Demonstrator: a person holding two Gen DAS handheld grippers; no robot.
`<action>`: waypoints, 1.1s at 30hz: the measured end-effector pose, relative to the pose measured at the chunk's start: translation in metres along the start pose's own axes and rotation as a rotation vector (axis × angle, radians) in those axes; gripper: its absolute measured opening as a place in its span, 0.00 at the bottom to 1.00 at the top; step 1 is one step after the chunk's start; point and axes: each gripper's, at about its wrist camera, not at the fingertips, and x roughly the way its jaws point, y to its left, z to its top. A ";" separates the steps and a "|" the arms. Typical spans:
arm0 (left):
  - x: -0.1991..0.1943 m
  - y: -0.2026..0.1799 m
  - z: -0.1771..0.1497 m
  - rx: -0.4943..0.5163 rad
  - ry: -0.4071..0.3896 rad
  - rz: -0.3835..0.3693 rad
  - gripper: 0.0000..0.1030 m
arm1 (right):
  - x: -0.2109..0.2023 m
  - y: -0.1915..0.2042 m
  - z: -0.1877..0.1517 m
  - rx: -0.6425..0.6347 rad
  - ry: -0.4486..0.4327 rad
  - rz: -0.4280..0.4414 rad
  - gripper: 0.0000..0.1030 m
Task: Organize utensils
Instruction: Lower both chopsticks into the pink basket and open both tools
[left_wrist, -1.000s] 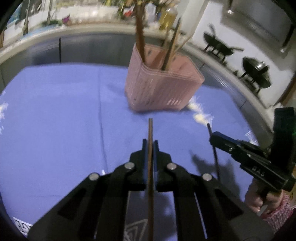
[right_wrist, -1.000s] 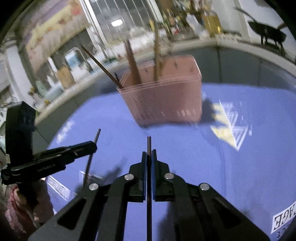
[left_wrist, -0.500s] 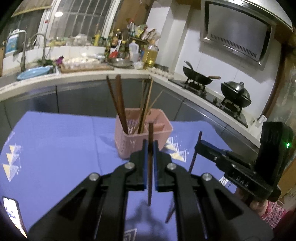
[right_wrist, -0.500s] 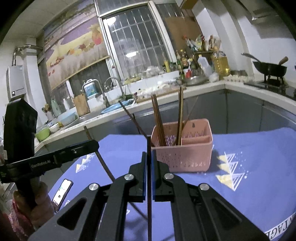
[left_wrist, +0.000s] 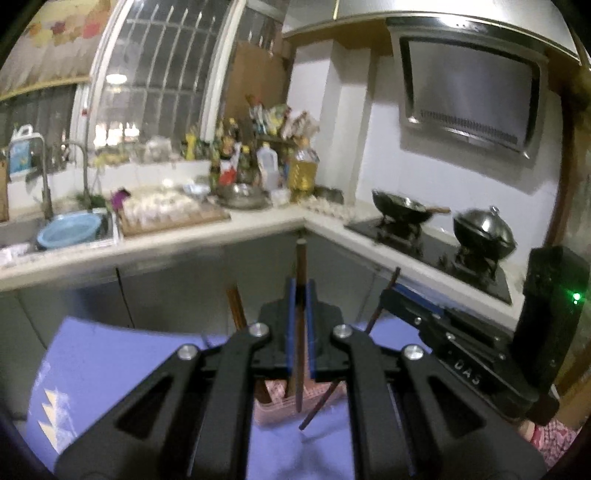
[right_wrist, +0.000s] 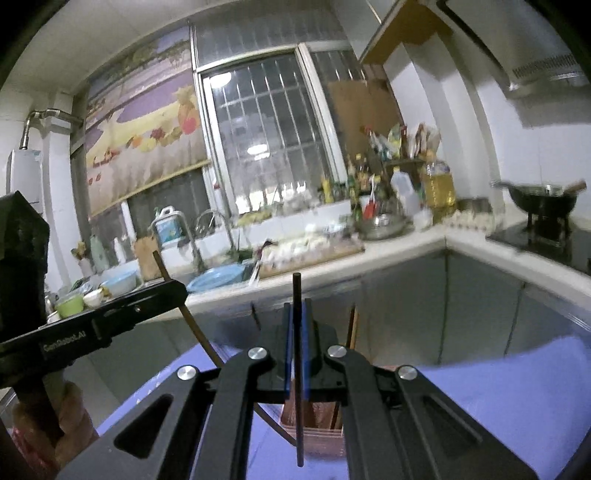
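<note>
**Two chopsticks held upright above the basket**

A brown chopstick (left_wrist: 300, 332) is pinched between the pressed-together fingers of the left gripper (left_wrist: 300, 325), roughly upright, its lower tip over the pink basket (left_wrist: 275, 408). A darker chopstick (right_wrist: 298, 369) is pinched likewise by the right gripper (right_wrist: 297, 347), tip low over the same basket (right_wrist: 325, 439). The basket stands on a blue cloth (left_wrist: 110, 362), and other chopsticks (right_wrist: 352, 325) are already standing in it.

Risks, as judged: the two held sticks are brought close together over one small opening, so a clash between them or with the standing sticks is possible. A stick released off-centre could strike the rim and fall onto the cloth, or tip the light basket. Much of the basket is hidden behind each gripper's own body, so aim is poorly checked.

Beyond lie a counter (left_wrist: 184, 240), a sink basin (left_wrist: 68, 230) and a wok (left_wrist: 402, 206), all well apart.
</note>
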 end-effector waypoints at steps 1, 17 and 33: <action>0.004 0.002 0.010 0.002 -0.011 0.011 0.04 | 0.004 -0.001 0.008 -0.003 -0.009 -0.005 0.04; 0.108 0.019 -0.077 -0.006 0.225 0.095 0.04 | 0.086 -0.028 -0.069 -0.026 0.154 -0.105 0.05; -0.047 -0.014 -0.145 0.014 -0.053 0.230 0.53 | -0.056 -0.006 -0.149 0.133 0.101 -0.096 0.62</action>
